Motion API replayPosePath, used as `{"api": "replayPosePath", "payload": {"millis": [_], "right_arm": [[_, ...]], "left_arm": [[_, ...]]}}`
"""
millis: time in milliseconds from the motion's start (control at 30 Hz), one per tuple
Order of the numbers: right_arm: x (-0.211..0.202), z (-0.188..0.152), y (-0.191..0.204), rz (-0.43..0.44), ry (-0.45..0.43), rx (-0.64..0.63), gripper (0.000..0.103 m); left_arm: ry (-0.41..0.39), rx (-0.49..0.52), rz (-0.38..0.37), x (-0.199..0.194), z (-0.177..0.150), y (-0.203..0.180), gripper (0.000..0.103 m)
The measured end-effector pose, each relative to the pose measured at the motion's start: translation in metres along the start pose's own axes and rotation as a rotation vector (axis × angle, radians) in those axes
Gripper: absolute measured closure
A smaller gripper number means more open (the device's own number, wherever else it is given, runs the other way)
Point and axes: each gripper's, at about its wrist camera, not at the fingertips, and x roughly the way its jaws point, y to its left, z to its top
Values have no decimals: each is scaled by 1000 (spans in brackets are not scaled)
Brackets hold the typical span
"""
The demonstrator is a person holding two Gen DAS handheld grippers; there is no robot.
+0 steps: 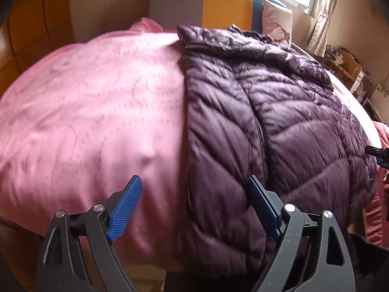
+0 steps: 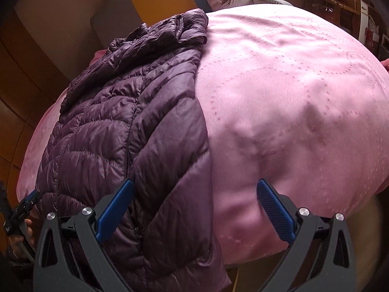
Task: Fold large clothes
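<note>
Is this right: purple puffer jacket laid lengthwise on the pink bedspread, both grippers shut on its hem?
Not quite. The purple puffer jacket does lie on the pink bedspread, but both wrist views show the left gripper and right gripper open, gripping nothing.

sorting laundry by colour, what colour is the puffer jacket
Dark purple puffer jacket, clearest in the right wrist view.

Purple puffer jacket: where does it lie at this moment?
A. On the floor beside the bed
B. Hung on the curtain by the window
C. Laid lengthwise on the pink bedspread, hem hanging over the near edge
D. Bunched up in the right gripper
C. The purple puffer jacket lies stretched along the pink bedspread, collar toward the headboard; both grippers are open and hold nothing.
</note>
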Motion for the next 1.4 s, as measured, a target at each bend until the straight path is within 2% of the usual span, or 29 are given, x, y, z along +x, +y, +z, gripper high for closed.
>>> {"api": "replayPosePath", "payload": {"millis": [167,300,400,433,467,500,533,567,600,633,667,800,900,1033,1200,1400], "right_arm": [[-2,-16,-3,23,31,17,2],[-1,-31,-8,45,66,46,2],[1,-40,-9,62,87,53,3],[3,-41,-8,70,94,57,6],[4,-43,-6,77,105,53,14],[4,-43,-4,71,107,38,16],[3,-44,1,70,107,15,28],[1,-44,5,76,112,-5,41],[-3,-43,9,84,118,-31,51],[-7,-41,15,105,123,-57,72],[-11,-39,20,116,124,-84,80],[-33,-27,45,172,94,-167,84],[-52,-9,55,267,20,-148,85],[-65,25,61,351,-87,-98,86],[-50,67,55,328,-162,-5,87],[-20,112,46,284,-185,78,87]], "left_arm": [[64,-3,-72,-5,-25,5,17],[124,-33,-159,-1,-38,8,18],[154,-50,-200,5,-42,8,33],[157,-52,-207,6,-43,7,35],[155,-47,-212,6,-42,5,41],[155,-42,-219,5,-42,4,54],[159,-36,-240,4,-42,3,62],[161,-32,-266,3,-41,2,75],[155,-20,-294,-2,-39,-1,81],[147,-7,-315,-7,-38,-3,83],[143,-2,-332,-11,-37,-3,85],[102,-41,-433,-29,-21,8,85],[27,-104,-529,-43,-1,22,85],[-93,-183,-600,-56,33,36,87],[-161,-217,-662,-44,79,34,87],[-174,-232,-636,-6,136,31,87]]}}
